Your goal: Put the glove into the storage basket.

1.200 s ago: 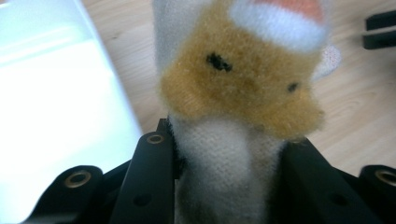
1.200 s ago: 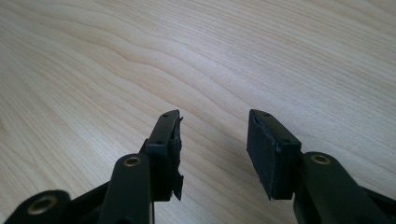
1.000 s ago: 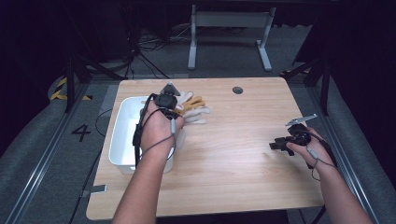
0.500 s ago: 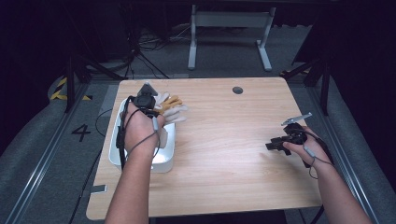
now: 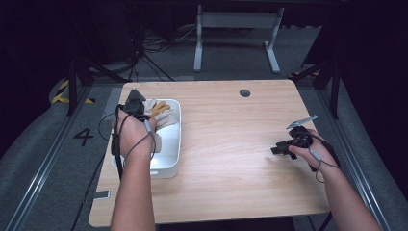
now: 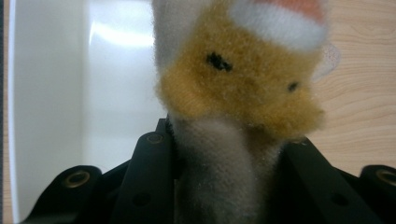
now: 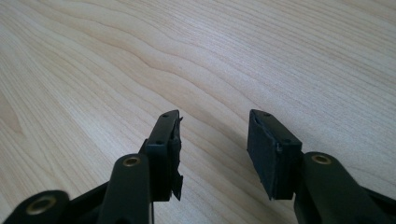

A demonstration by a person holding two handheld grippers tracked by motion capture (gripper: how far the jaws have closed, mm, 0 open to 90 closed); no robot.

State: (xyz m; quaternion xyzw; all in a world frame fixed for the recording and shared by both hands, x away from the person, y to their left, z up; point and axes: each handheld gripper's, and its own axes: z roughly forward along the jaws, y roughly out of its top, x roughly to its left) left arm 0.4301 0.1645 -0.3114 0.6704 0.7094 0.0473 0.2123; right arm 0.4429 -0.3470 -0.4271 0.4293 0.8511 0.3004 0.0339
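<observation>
Left gripper [image 5: 137, 107] squeezes soft toy [image 6: 243, 70] over white bin [image 5: 169, 159]; drop left to do; right gripper [image 7: 212, 154] spread wide, holds nothing

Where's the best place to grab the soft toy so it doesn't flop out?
Around its narrow grey body, where the left gripper pinches it now. The soft toy has a wide, fluffy head that probably stops it slipping through. Coming from above suits lowering it into the white bin.

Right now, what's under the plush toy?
The plush toy, clamped in the left gripper, hangs over the white bin; bare white bin floor shows beside it. Directly beneath, the toy itself blocks the view.
</observation>
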